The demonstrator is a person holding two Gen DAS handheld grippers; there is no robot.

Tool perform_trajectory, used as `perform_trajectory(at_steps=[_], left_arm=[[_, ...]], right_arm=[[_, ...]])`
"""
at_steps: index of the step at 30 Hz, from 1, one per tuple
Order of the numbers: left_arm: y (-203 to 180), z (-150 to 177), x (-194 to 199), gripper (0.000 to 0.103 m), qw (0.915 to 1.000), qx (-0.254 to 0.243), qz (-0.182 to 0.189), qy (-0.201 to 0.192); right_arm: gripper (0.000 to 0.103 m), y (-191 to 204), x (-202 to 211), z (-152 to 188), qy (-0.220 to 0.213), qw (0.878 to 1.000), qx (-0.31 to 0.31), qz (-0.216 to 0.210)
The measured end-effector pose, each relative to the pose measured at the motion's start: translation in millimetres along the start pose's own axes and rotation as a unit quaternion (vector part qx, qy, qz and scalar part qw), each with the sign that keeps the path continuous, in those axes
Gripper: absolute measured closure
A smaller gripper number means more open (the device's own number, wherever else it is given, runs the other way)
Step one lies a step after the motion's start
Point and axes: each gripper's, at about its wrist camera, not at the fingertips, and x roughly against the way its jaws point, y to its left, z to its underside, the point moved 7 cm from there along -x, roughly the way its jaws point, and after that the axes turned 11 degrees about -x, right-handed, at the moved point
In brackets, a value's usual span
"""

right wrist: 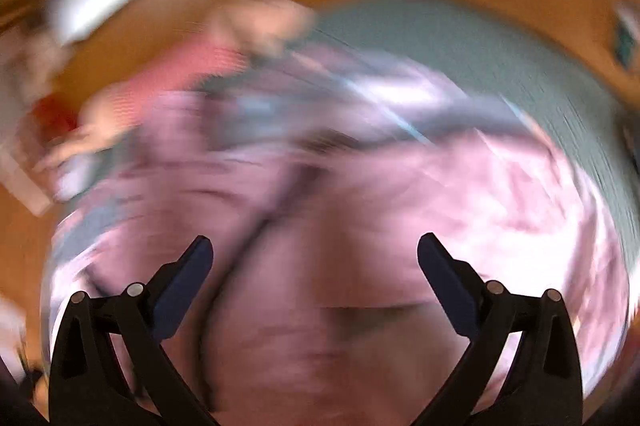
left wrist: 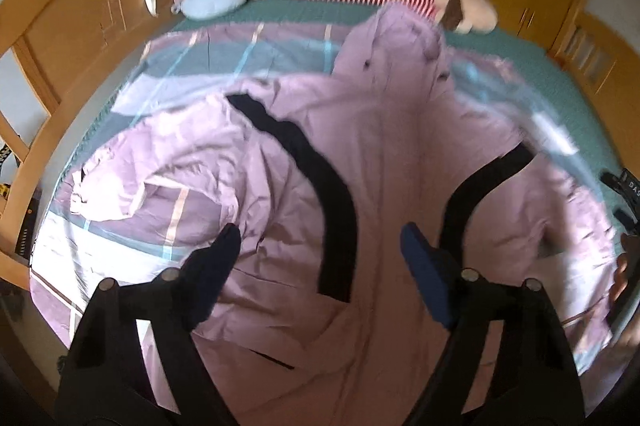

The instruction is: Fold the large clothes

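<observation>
Left wrist: hovered spread-jawed left gripper over lilac jacket lying rumpled on striped quilt; right gripper cropped at frame edge.

Right wrist: heavily smeared; showed right gripper gaping, empty, above pink blur.

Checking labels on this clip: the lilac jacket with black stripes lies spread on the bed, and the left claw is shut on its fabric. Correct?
Not quite. The left claw is open, holding nothing, as the left wrist view shows. The lilac jacket with black stripes does lie spread on the bed.
</observation>
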Motion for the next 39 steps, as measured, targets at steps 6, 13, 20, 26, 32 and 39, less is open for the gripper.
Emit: perform_trajectory(at_steps=[6,13,20,26,32,39], left_arm=[[-13.2,17.1,-51.7,0.025,0.9987,-0.019,0.012,0.045],[-34.6,16.5,-73.1,0.007,0.9982,-0.043,0.020,0.037],[-46.1,20.0,-82.7,0.006,0.9962,-0.074,0.000,0.046],[-44.3,20.7,-82.7,0.005,0.9968,-0.059,0.005,0.053],[-24.9,18.2,-73.3,0.004,0.9987,-0.026,0.009,0.042],[-3.1,19.4,-81.3,0.003,0.9943,0.044,0.088,0.041]], right_arm=[[0.001,-160.6,-46.4,-43.0,0.086,0.973,-0.209,0.043],[0.016,-216.8,-70.4,-47.2,0.106,0.953,-0.284,0.020],[0.094,-134.9,21.0,-82.4,-0.102,0.970,-0.174,-0.135],[0.094,47.9,86.5,27.8,-0.057,0.939,0.102,-0.323],[0.091,152.3,65.4,188.6,0.091,0.888,0.323,-0.313],[0.089,170.0,52.3,239.1,0.135,0.854,0.418,-0.279]])
